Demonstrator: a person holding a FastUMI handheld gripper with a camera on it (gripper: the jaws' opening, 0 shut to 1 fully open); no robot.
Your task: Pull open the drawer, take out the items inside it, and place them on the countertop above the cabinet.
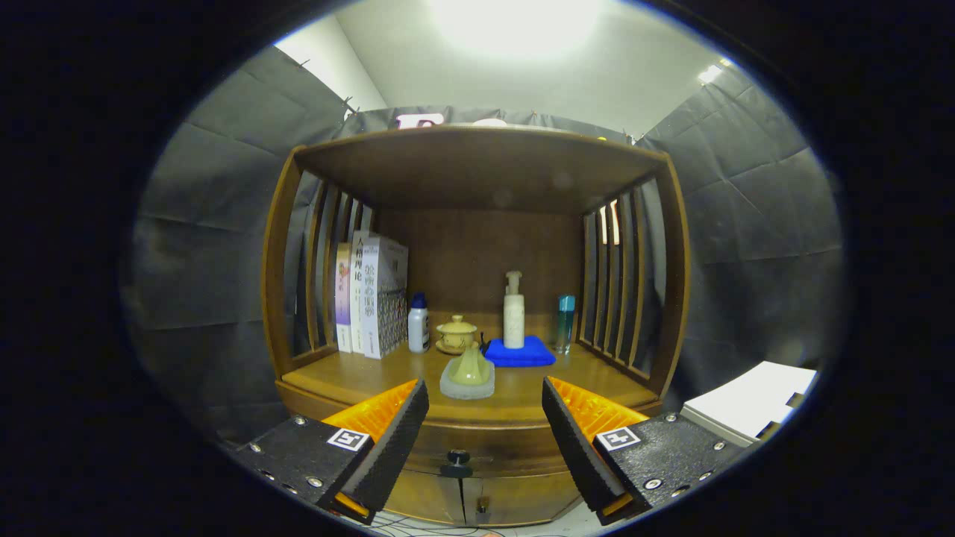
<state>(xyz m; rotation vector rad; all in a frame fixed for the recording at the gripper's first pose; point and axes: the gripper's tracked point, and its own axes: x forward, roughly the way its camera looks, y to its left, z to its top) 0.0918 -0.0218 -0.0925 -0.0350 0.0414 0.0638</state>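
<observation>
While your fingers [485,429] stand wide apart before the drawer knob [456,461], closing off-centre could slip off it; drawer [485,447] looks shut.

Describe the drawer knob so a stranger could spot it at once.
Find the wooden cabinet, then drop below its countertop to the drawer front. The knob sits there, between the open gripper jaws: small, dark and round, the one thing jutting from the wood.

So the gripper [485,440] is just hanging there level, facing straight ahead, fingers [395,440] spread wide apart with nothing between them and not touching anything. Both fingers angle outward a bit, ribbed inner faces turned toward each other, tips about even.
</observation>
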